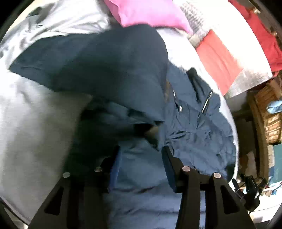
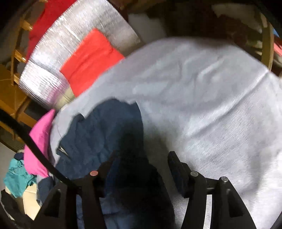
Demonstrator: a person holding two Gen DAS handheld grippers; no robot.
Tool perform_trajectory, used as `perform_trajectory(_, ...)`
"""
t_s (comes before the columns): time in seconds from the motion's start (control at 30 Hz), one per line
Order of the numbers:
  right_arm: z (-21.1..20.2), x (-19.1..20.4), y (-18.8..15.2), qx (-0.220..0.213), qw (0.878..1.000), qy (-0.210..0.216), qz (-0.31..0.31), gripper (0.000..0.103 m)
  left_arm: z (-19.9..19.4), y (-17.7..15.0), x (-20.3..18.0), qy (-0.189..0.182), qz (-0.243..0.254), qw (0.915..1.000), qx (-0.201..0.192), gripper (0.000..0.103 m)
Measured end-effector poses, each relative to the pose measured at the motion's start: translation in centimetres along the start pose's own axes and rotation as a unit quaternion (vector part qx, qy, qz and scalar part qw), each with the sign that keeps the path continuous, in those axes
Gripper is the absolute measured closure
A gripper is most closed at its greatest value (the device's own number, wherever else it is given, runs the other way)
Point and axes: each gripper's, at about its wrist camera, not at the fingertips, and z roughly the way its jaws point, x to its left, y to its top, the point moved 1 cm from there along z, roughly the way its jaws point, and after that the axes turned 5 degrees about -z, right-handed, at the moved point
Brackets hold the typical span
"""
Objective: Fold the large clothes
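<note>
A dark navy jacket (image 1: 109, 70) lies crumpled on a pale grey sheet (image 1: 35, 114), with zips showing on its right part (image 1: 206, 104). My left gripper (image 1: 141, 151) hovers just over the jacket's lighter blue fabric, jaws wide apart with nothing between them. In the right wrist view the jacket (image 2: 105, 126) lies at lower left on the sheet (image 2: 202, 105). My right gripper (image 2: 141, 156) is open above the jacket's edge, its left finger (image 2: 105, 163) over the cloth, its right finger (image 2: 176, 163) over the sheet.
A pink garment (image 1: 149, 12) and red cloth (image 1: 216, 58) on a silver mat (image 2: 61, 44) lie beyond the jacket. A teal cloth (image 2: 15, 176) lies at far left. Wooden furniture (image 1: 269, 112) and the sheet's edge are to the right.
</note>
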Motion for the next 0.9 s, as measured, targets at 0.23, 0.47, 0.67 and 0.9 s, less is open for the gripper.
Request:
perform_trajectory(0.23, -2.4, 3.8, -2.0, -0.011, 0.993, 0.104, -0.057, 0.054, -5.0, 2.7, 7.4, -0.023, -0.105, 0.9899, -0.092, 0.039)
perform_trajectory(0.47, 1.7, 9.1, -5.3, 0.051, 0.982, 0.117, -0.137, 0.058, -2.3, 4.5, 11.7, -0.089, -0.21, 0.9712, -0.068, 0.039)
perform_trajectory(0.67, 6.4, 9.6, -6.4, 0.107, 0.981, 0.103, -0.127, 0.06, 0.9, 5.4, 12.1, -0.137, -0.256, 0.9558, -0.044, 0.04)
perform_trajectory(0.9, 6.7, 8.3, -5.8, 0.126, 0.979, 0.134, -0.085, 0.06, 2.6, 7.0, 12.5, -0.185, -0.299, 0.9348, -0.051, 0.044)
